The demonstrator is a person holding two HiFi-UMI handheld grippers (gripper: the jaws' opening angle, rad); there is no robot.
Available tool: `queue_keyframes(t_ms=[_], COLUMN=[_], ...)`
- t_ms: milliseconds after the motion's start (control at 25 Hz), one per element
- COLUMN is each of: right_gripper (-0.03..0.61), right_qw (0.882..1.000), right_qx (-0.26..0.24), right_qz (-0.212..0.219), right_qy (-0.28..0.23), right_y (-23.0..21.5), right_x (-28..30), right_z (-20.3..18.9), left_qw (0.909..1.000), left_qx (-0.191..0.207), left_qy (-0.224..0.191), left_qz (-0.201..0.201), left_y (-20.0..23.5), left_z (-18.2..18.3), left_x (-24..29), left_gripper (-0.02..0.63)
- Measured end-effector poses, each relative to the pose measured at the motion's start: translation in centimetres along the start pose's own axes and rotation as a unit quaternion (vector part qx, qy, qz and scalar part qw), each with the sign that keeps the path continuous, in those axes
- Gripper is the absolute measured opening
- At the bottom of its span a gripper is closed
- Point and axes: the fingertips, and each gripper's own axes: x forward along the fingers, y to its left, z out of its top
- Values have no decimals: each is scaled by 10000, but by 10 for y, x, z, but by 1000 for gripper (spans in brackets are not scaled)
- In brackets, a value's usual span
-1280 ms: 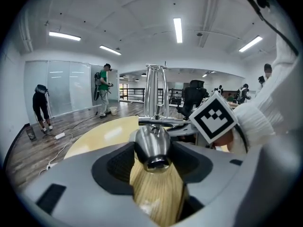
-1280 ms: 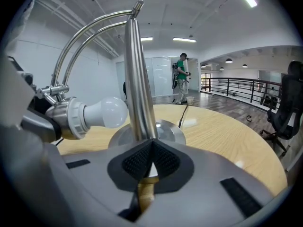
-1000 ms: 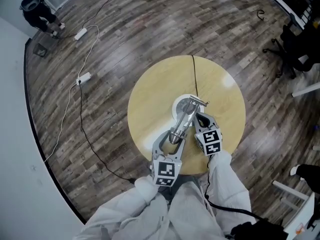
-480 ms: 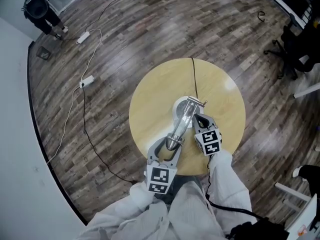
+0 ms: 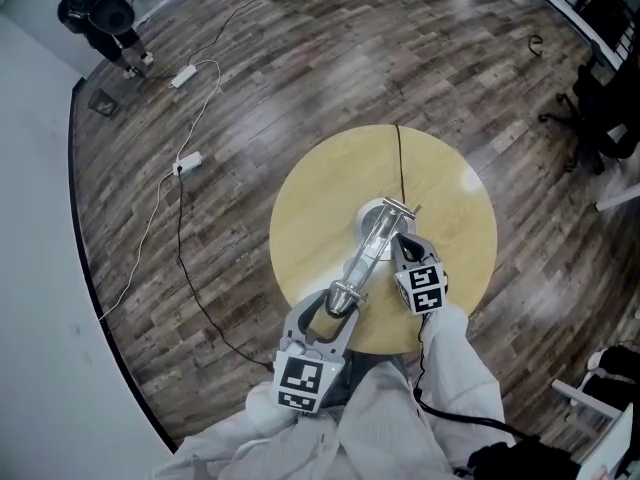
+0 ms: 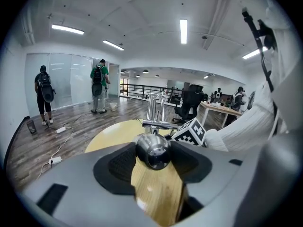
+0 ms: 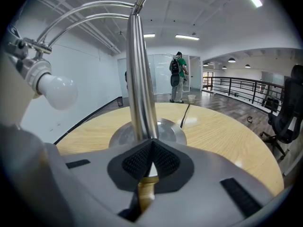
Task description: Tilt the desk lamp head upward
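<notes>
At the upper left of the head view, a person with a dark backpack (image 5: 100, 18) stands on the dark wood-plank floor (image 5: 200, 88). A thin white cable with power strips (image 5: 150, 228) trails down the left side.

In the middle of the frame is the round pale wooden table (image 5: 310, 208). At its lower edge the left gripper (image 5: 325, 318) reaches in from below. In the left gripper view its dark pads press on both sides of the rounded chrome lamp head (image 6: 152, 150), so this gripper (image 6: 152, 157) is clamped on it.

The lamp head (image 5: 340, 293) is the near end of the chrome desk lamp (image 5: 365, 253). The lamp runs diagonally up and right to its round metal base (image 5: 370, 216) at the table's centre. A black cord (image 5: 398, 158) runs from the base to the table's far edge.

Just right of the lamp, the right gripper (image 5: 403, 243) points at the foot of the lamp. In the right gripper view the jaws of this gripper (image 7: 151, 148) are drawn together to a narrow peak. The upright chrome pole (image 7: 139, 79) rises directly behind their tips. Whether the tips pinch the pole cannot be told. A white bulb (image 7: 57, 91) shows at that view's upper left, under two curved chrome rods (image 7: 85, 13).

At the far right edge of the head view is a black office chair (image 5: 600, 108).
</notes>
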Motion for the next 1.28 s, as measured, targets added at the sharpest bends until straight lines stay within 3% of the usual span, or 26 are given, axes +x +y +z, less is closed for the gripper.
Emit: queue_keyframes(t_ms=[320, 600, 1280], right_gripper=[12, 11, 11], right_qw=[10000, 9999, 10000], right_qx=[-3, 111, -3], right_qz=[5, -3, 50], right_qy=[-11, -96, 63], right_y=[4, 5, 4], right_x=[1, 0, -1], right_z=[2, 2, 3], left_qw=[9979, 9958, 9924], left_qx=[518, 700, 673], left_qy=[-355, -573, -1023], left_qz=[134, 143, 76], left_y=[-1, -3, -11], left_z=[40, 63, 118], left_x=[-34, -43, -62], left_gripper=[216, 209, 206])
